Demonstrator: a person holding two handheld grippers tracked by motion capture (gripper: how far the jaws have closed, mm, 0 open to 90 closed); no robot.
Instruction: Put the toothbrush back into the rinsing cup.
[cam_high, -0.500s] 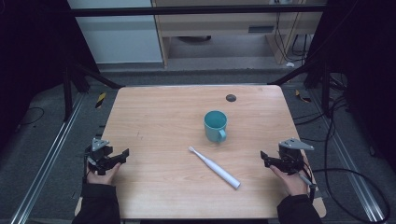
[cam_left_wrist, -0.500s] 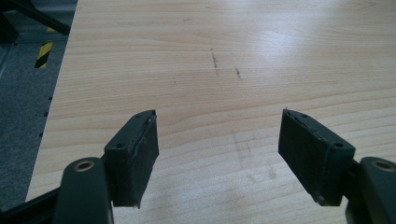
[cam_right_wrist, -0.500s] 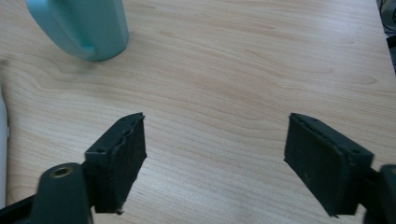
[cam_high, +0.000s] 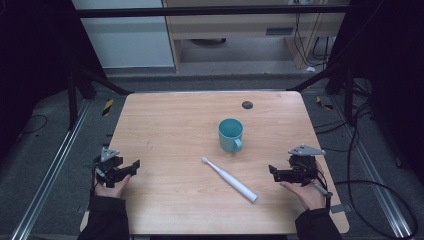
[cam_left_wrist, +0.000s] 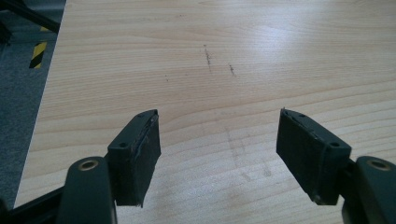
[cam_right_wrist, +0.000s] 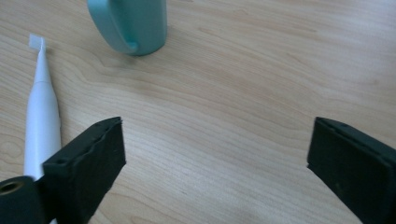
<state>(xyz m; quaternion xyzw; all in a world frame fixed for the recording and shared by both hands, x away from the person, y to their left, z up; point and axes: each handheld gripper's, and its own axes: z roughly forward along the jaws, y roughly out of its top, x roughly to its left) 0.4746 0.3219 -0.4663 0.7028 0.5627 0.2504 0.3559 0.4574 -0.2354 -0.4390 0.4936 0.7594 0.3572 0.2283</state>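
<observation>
The right gripper (cam_high: 274, 173) is holding its jaws wide apart with nothing between them, low right in the high view; the left gripper (cam_high: 134, 165), low left, is gaping just as wide over bare table (cam_high: 165, 120). The toothbrush (cam_high: 230, 179) is lying at lower centre, its long axis running from brush head at upper left down to handle end at lower right. That handle end is sitting near the right gripper, so the right hand (cam_high: 302, 192) looks better placed. The cup (cam_high: 230, 135) is standing just above the brush.
</observation>
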